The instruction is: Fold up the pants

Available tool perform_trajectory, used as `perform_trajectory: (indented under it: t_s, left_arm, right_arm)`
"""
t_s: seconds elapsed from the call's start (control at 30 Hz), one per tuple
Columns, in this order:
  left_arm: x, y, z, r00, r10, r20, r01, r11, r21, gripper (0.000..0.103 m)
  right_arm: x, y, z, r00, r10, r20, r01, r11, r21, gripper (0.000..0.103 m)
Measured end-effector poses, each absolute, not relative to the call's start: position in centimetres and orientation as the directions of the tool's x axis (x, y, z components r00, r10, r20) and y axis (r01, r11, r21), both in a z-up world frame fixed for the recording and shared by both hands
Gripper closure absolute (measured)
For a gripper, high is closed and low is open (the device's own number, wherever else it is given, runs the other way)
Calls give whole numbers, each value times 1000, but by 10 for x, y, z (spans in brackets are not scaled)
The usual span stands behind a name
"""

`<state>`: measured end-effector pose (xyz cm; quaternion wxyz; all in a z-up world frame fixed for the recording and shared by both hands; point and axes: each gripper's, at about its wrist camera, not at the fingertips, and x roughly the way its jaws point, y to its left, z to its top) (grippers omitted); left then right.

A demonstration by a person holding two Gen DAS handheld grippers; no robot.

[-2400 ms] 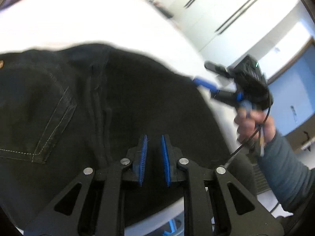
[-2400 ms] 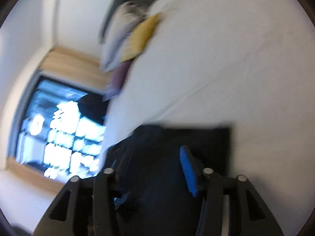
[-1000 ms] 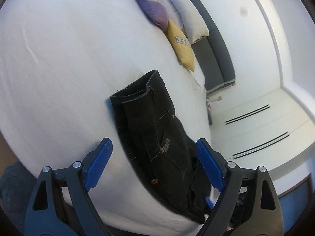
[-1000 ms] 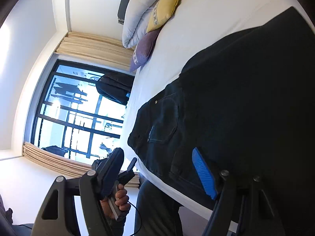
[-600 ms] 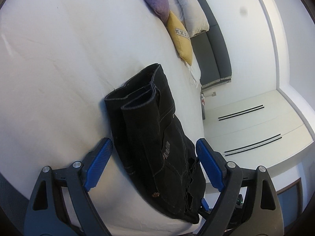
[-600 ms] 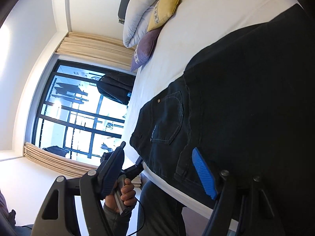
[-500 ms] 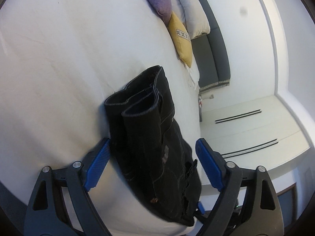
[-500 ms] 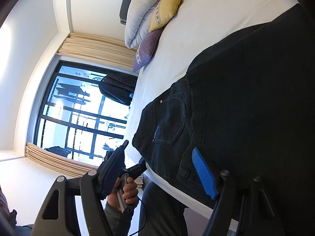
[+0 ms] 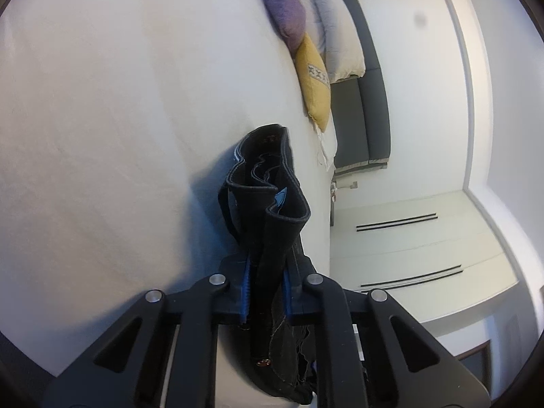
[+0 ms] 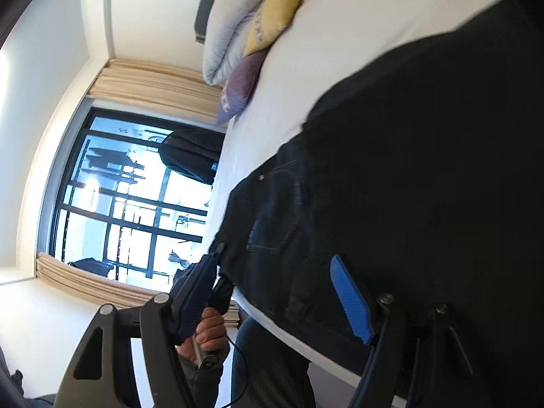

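The left gripper (image 9: 267,292) has just closed its jaws, and its ribbed blue pads (image 9: 245,289) now pinch a bunched thickness of the black denim pants (image 9: 272,238) between them. Ahead of the pads the hemmed leg openings stand up in wavy, stitched folds off the smooth white bed sheet (image 9: 119,119). Beyond, toward the upper right of this gripper, lie a purple cushion (image 9: 284,10), a mustard-yellow cushion (image 9: 314,81) and a pale pillow (image 9: 336,34). The right gripper (image 10: 275,292) is spread wide, its right blue pad (image 10: 350,301) lying against dark denim (image 10: 408,187) showing a stitched back pocket; the left finger is off the bed edge. Past that finger, a hand (image 10: 209,335) grips a black handle.
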<state>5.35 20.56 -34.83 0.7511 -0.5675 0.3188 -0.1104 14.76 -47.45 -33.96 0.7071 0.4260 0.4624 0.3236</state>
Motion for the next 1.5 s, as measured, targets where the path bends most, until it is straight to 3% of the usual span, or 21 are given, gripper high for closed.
perform_trajectory:
  t_s: [0.1,0.23,0.37,0.47,0.6,0.7,0.93,1.03,1.07,1.2,1.27,1.5]
  left_arm:
    - [60,191,-317,774,-512,-373,-166,404,-900,91]
    - [66,156,-266,764,-496,-412,-80,561,-824,91]
    - [70,85,-211,724,-527,-445,113,727,-677,91]
    - [65,13,-187,672,-566,-478,279,791,-544,91]
    - [60,-76,-195,574,-620,-534,435,784,-443,91]
    - [54,-123,-214,522,-616,-590,500,781,-374,91]
    - [44,-164,-234,492,-580,-650,554,784,-280,91]
    - [39,-178,-232,511,-551,-660,574,790,-215,91]
    - [37,-182,-233,520,-540,-662,580,792,-190,91]
    - [17,-195,-239,537,-509,-673,602,790,-117,91]
    - [11,-202,-241,541,-504,-673,607,788,-102,91]
    - [2,-213,-221,576,-498,-648,622,782,-47,91]
  right_arm:
    - [151,-475,-347,355,822,-445,-29,485,874,38]
    - [154,-468,-346,314,798,-514,-29,549,835,38]
    - [158,-468,-332,310,823,-476,-44,512,858,27]
    - [164,-478,-324,324,845,-426,-36,461,887,26]
    - [176,-501,-309,354,859,-369,-35,407,913,23]
    - [186,-513,-300,336,861,-381,-48,419,906,19]
    - [194,-533,-315,289,889,-355,14,367,930,18]
    - [191,-534,-322,298,864,-407,18,421,907,18]
    - [191,-533,-326,291,855,-430,30,441,897,19]
    - [192,-533,-325,291,832,-472,3,493,870,41]
    - [191,-533,-318,298,816,-496,-31,527,849,46]
    - [188,-536,-282,357,768,-531,-163,611,775,50]
